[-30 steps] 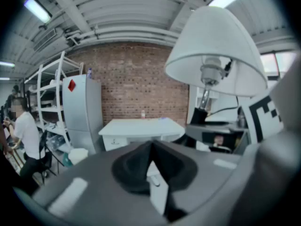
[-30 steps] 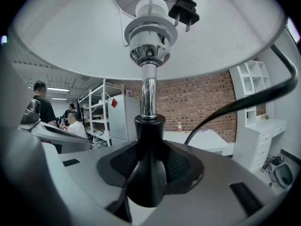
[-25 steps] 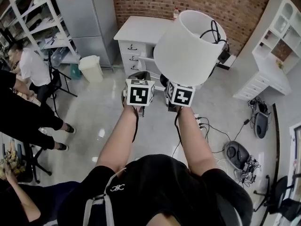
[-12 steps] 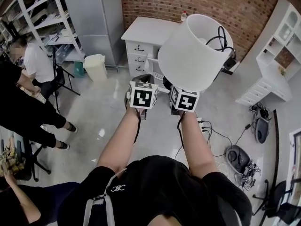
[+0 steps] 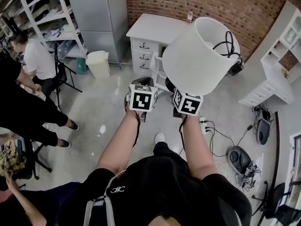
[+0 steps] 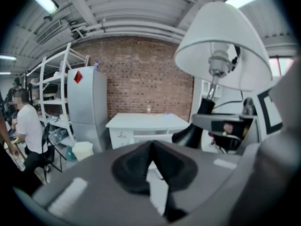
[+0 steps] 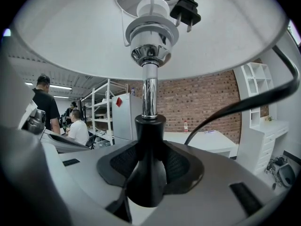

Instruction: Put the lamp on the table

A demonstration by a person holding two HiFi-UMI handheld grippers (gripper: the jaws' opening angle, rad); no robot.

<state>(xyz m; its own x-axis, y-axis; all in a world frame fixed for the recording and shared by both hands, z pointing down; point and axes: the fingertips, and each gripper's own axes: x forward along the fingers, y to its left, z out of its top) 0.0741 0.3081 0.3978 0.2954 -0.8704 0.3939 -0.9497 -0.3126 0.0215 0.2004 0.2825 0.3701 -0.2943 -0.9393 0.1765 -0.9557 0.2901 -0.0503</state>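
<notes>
Lamp point(image 5: 197, 55) airborne, tilted toward 1 o'clock in head view, its shade overhanging both tools. Right tool point(image 7: 149, 161) pinching the black neck just under the chrome stem, pads on either side of it. Left tool point(image 6: 151, 161) pressed together with nothing between the pads, just beside the right one at its 9 o'clock. Plug point(image 7: 188, 8) tucked inside the shade. White surface point(image 5: 155, 25) at 12 o'clock, well apart from the lamp, bottle point(image 5: 190, 16) at its far edge.

1. You have no readable words, brands or numbers in any view.
2. Your left marker cube point(image 5: 142, 98) and right marker cube point(image 5: 188, 102) show only black-and-white square patterns.
3. The red diamond sticker point(image 6: 78, 76) on the grey cabinet point(image 6: 87, 112) shows no legible print.
</notes>
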